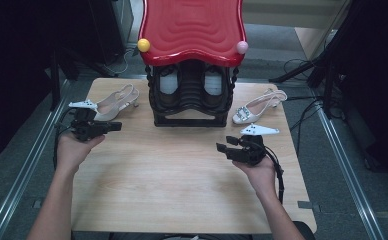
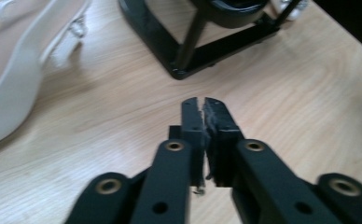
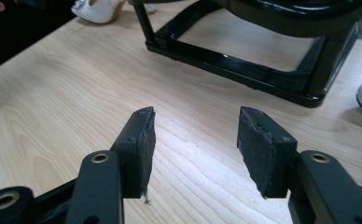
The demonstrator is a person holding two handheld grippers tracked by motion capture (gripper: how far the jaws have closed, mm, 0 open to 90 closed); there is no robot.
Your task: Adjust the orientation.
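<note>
The left tool [image 1: 113,126], jaws together and empty, hovers just beside the beige shoe [image 1: 116,102]; the right tool [image 1: 225,148] stands apart, empty.

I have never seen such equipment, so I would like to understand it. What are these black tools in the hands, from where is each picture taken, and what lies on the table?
A person holds a black two-jaw gripper in each hand. The high view looks down on the wooden table from above. There the left gripper is at the left and the right gripper at the right. The other two pictures come from cameras riding on the grippers. The left one shows jaws shut on nothing, the right one open jaws, also empty. On the table stand a black rack with a red top, a beige shoe to its left and a white shoe to its right.
</note>
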